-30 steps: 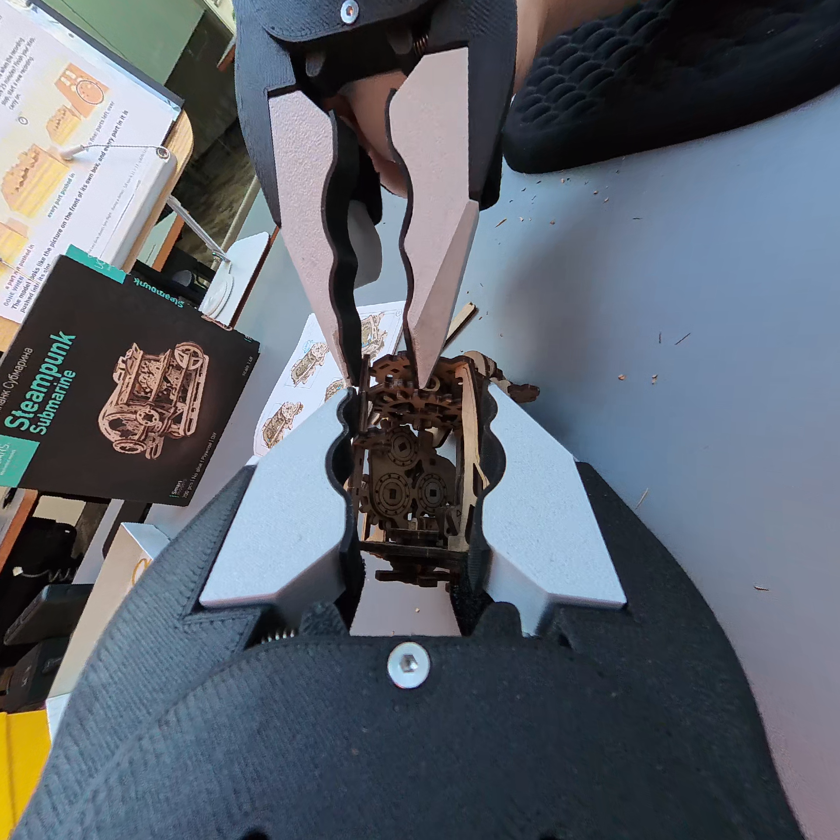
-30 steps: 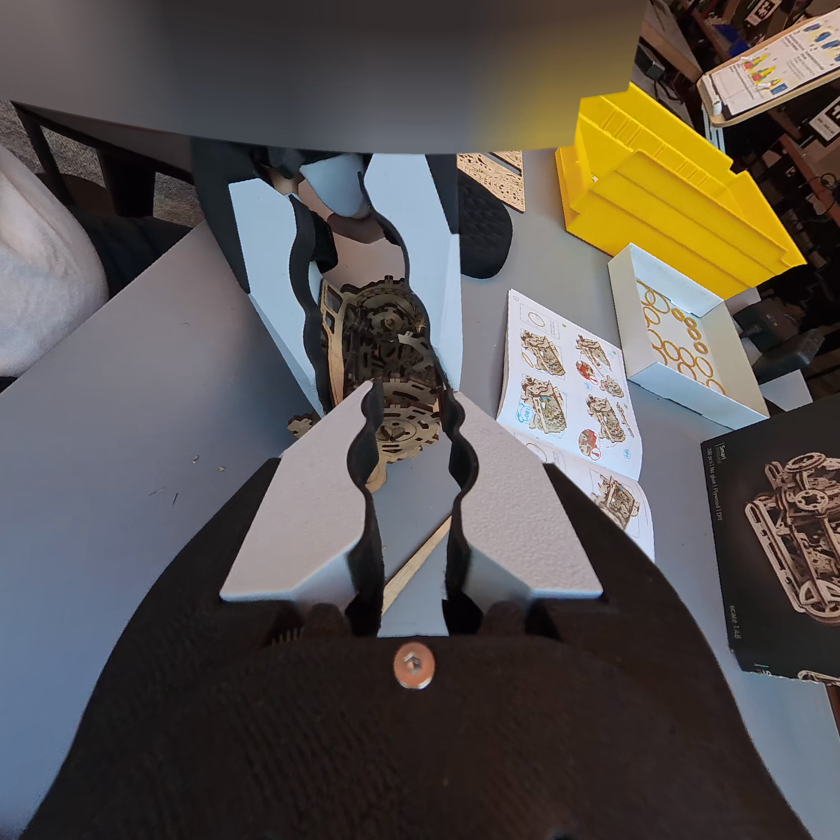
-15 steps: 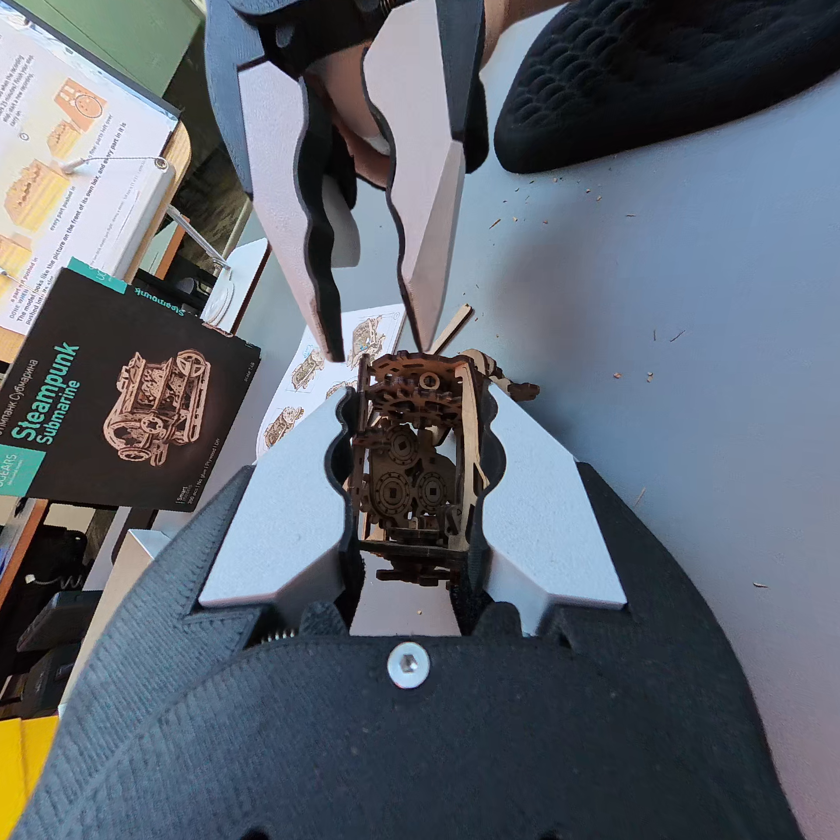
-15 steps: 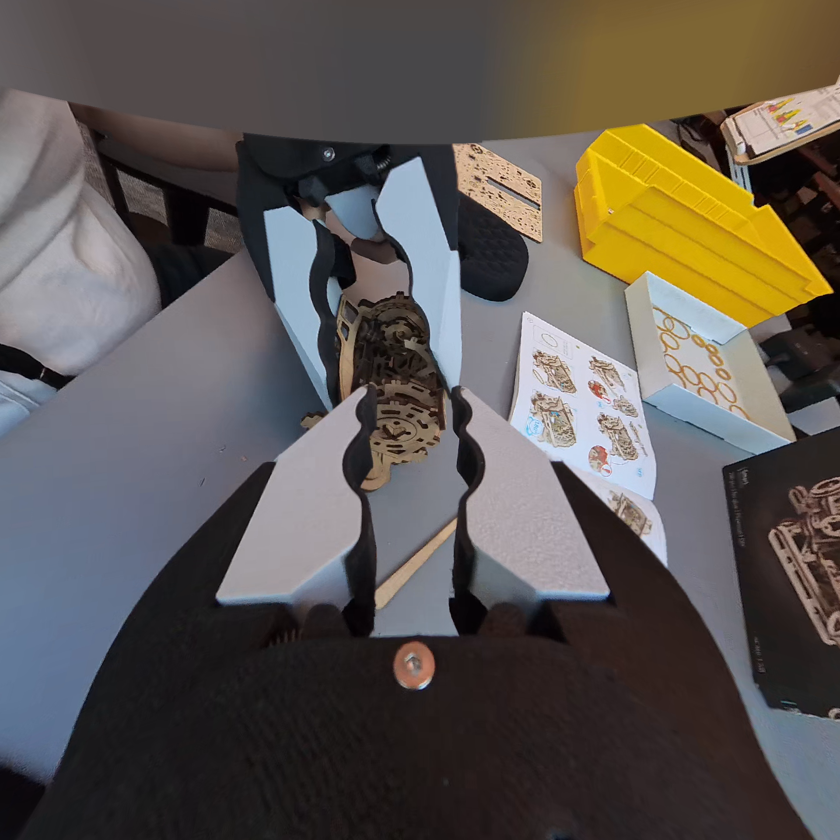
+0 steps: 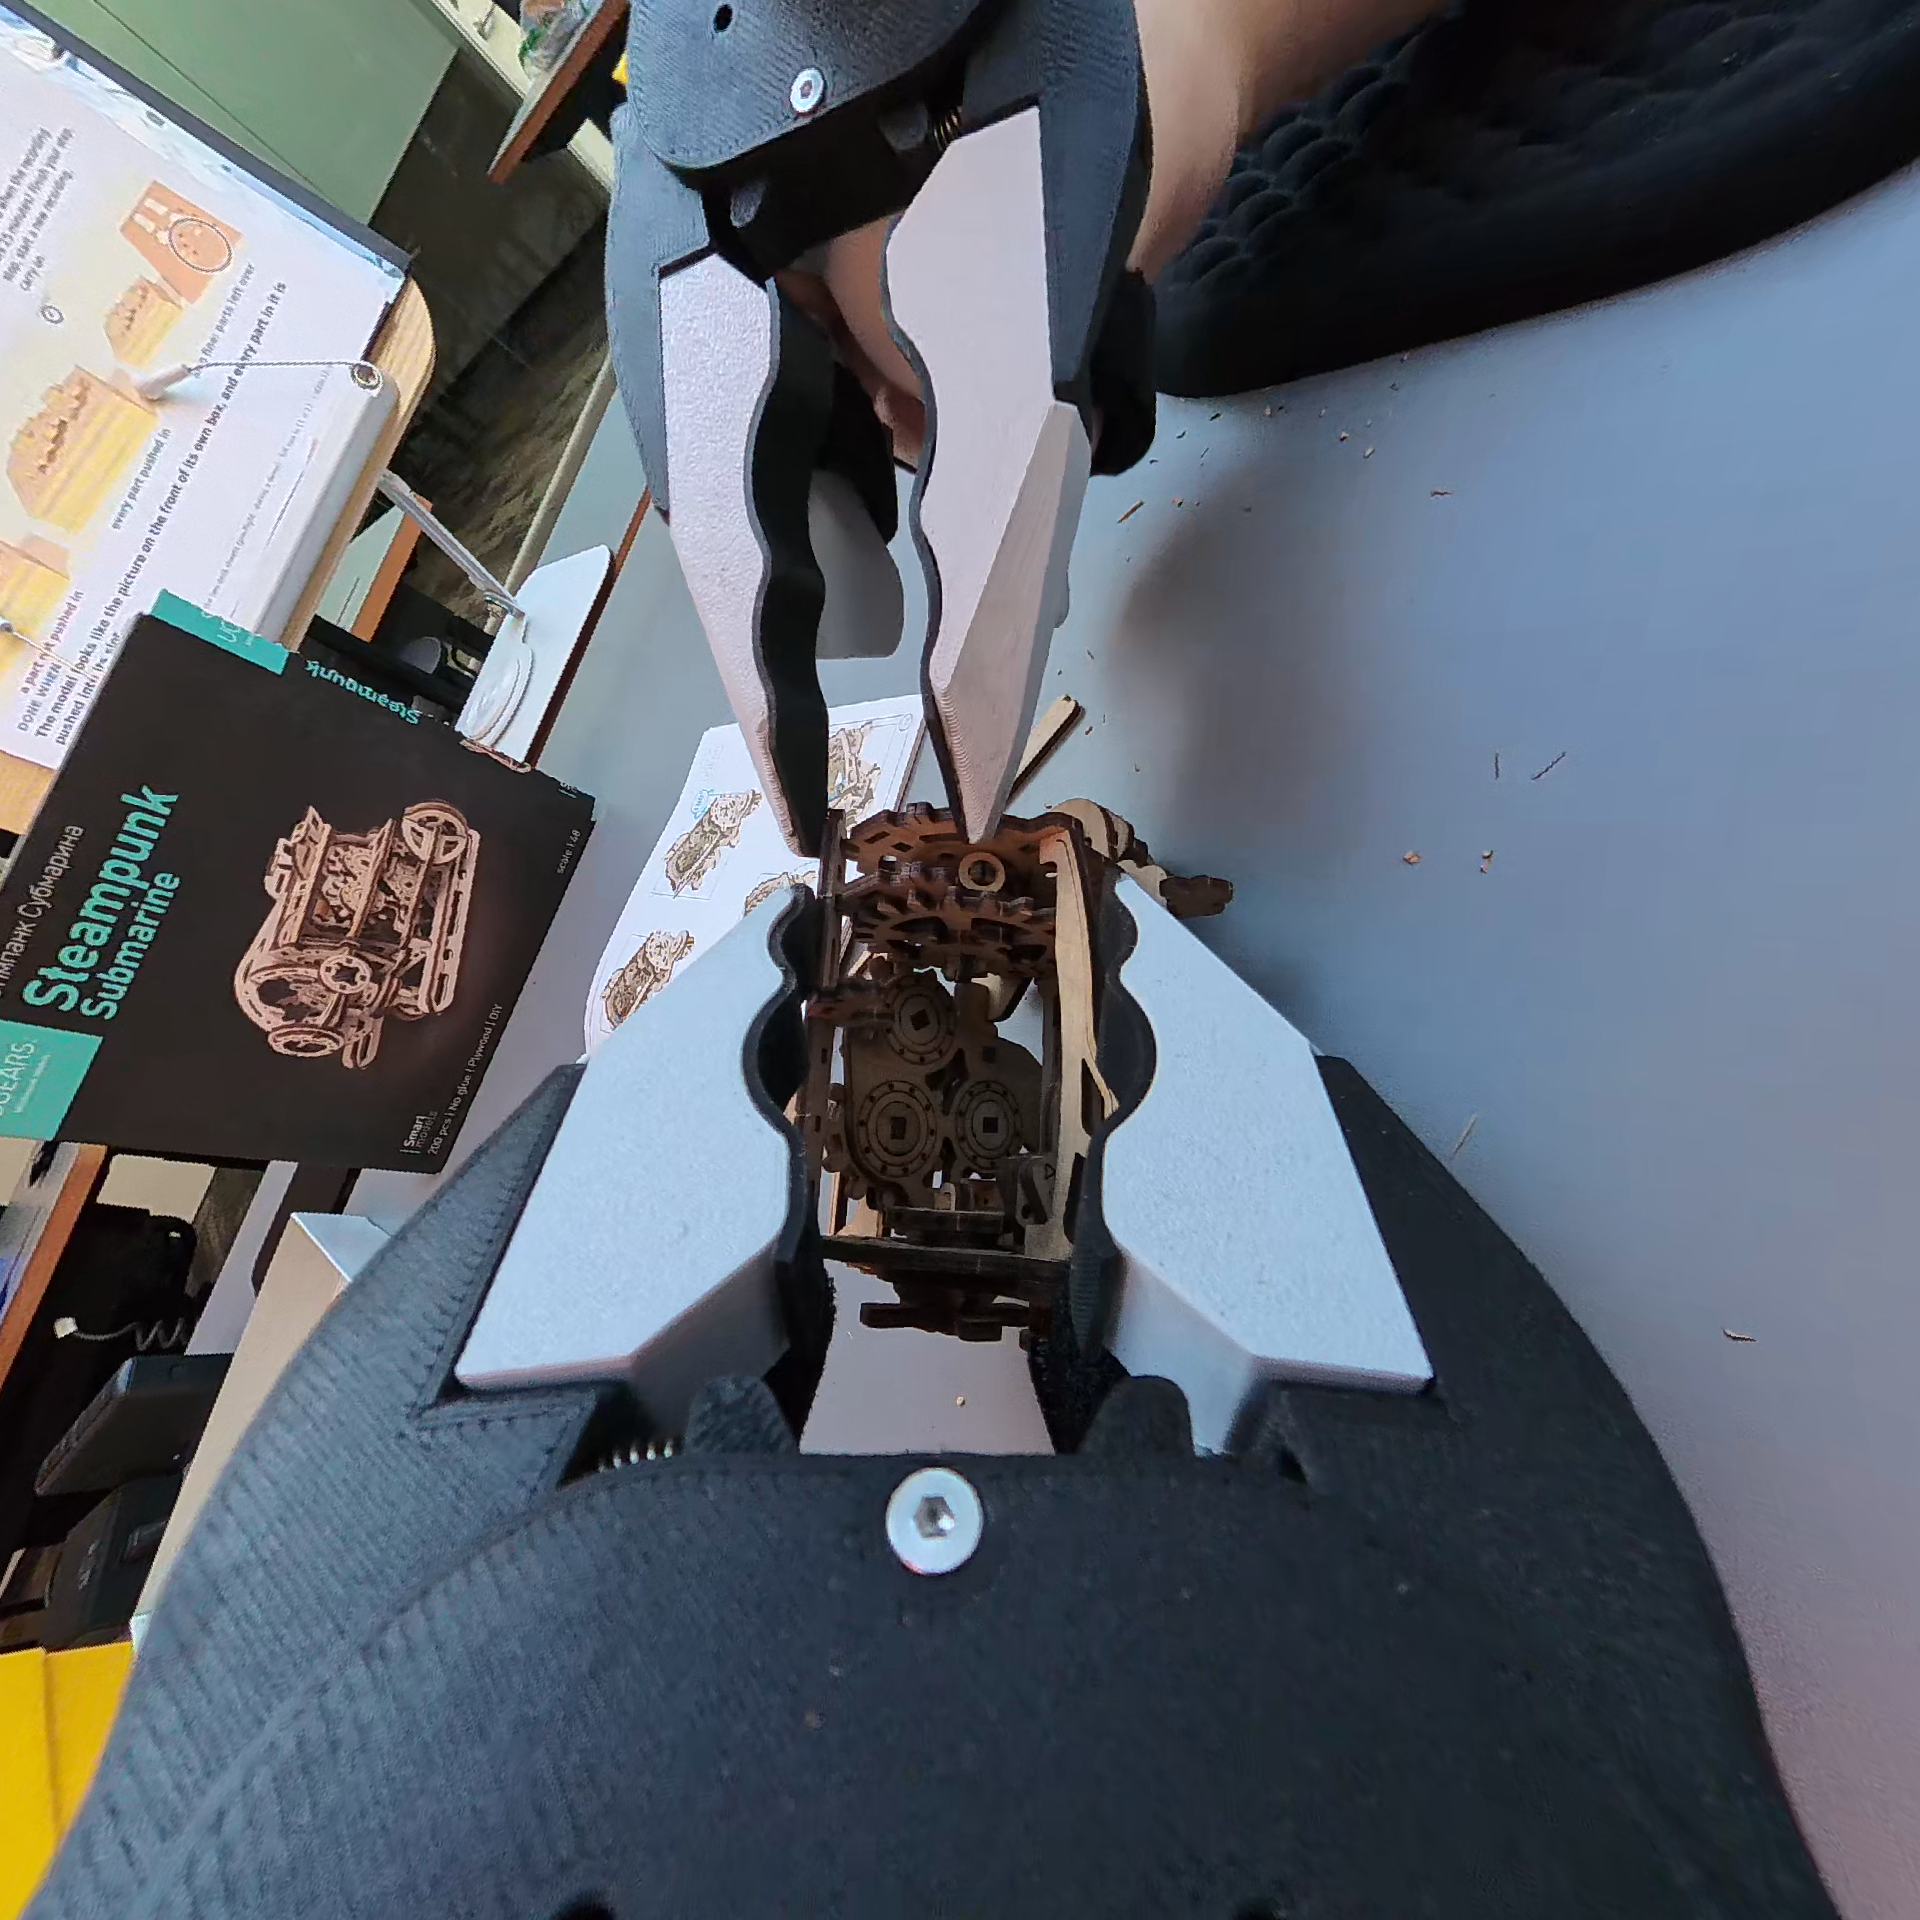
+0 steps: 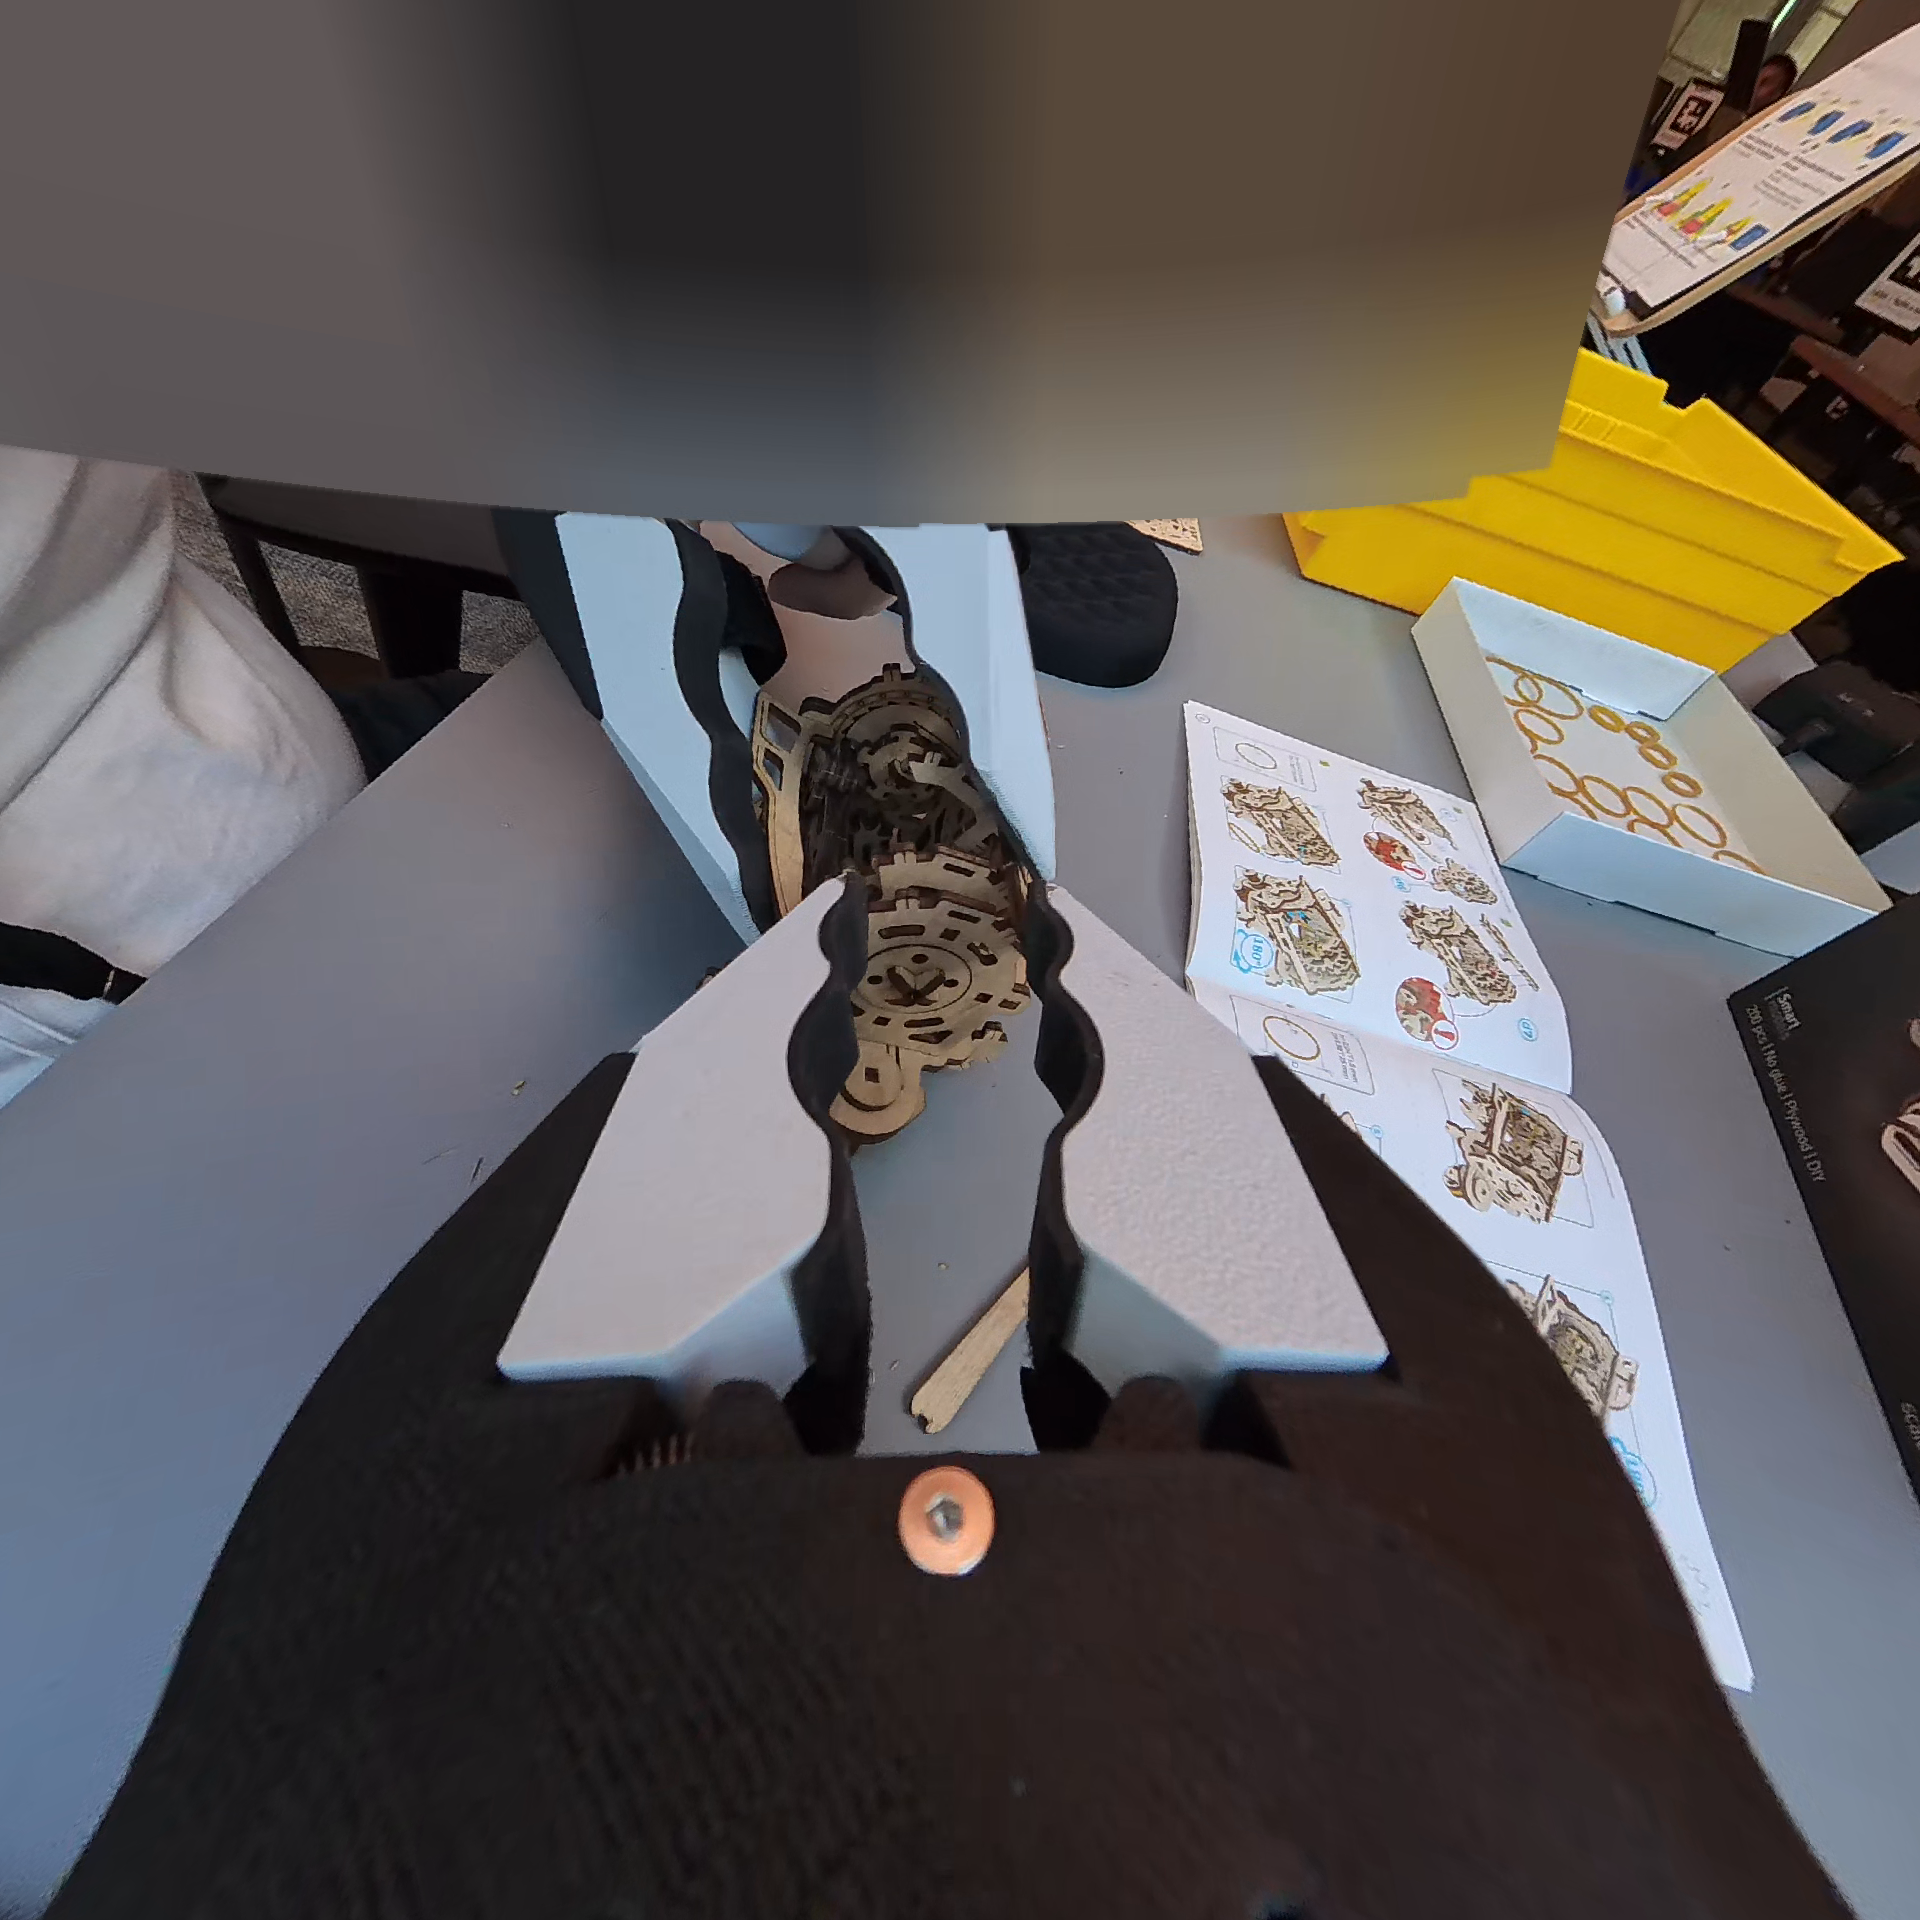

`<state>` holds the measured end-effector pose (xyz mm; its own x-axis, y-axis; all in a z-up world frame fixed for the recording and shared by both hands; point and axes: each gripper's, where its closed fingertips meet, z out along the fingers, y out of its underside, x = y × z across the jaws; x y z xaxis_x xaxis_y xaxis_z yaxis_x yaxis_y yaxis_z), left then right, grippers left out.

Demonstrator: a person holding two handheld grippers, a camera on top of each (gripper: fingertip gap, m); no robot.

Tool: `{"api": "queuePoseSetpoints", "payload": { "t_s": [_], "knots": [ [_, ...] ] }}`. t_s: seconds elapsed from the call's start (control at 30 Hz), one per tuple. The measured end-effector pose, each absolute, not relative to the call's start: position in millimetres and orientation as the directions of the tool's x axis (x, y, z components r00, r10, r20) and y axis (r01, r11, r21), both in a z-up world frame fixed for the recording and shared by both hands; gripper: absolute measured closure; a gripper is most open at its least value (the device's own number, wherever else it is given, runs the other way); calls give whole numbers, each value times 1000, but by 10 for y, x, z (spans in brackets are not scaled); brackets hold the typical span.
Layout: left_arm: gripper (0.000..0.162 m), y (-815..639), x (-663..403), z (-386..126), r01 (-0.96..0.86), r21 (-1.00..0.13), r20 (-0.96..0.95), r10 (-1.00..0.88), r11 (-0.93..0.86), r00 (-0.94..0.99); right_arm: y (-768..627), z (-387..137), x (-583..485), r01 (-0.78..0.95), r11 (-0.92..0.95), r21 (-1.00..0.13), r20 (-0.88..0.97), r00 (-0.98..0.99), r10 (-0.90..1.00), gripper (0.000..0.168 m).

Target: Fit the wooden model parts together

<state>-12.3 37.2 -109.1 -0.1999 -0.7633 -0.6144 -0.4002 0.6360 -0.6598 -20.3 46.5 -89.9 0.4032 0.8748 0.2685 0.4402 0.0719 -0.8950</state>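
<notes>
Lowered again, right gripper (image 5: 894, 826), jaws parted and empty, touches the top gear of the wooden model (image 5: 951, 1049), clamped upright on the table (image 5: 1558, 831) by left gripper (image 5: 951, 1029).

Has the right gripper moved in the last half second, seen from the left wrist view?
Yes. The right gripper has come back down onto the brown wooden gear model; half a second ago its tips hung above it, clear of it.

I register printed lettering on the black box (image 5: 281, 904), instruction booklet (image 6: 1371, 935) and poster board (image 5: 135, 343); wording not reproduced.
</notes>
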Motion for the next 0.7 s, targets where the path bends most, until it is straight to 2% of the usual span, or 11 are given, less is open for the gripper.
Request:
{"api": "queuePoseSetpoints", "payload": {
  "t_s": [0.43, 0.67, 0.7],
  "knots": [
    [110, 357, -131, -1091, -393, -655, -624, -755, 646, -201, 461, -892, -211, 442, 112, -890, 317, 423, 849, 141],
    [109, 323, -145, -1087, -375, -631, -662, -723, 679, -196, 352, -794, -192, 421, 187, -888, 354, 366, 861, 138],
    [109, 313, -149, -1086, -369, -626, -670, -716, 687, -197, 368, -802, -159, 426, 171, -888, 345, 375, 861, 134]
  ]
}}
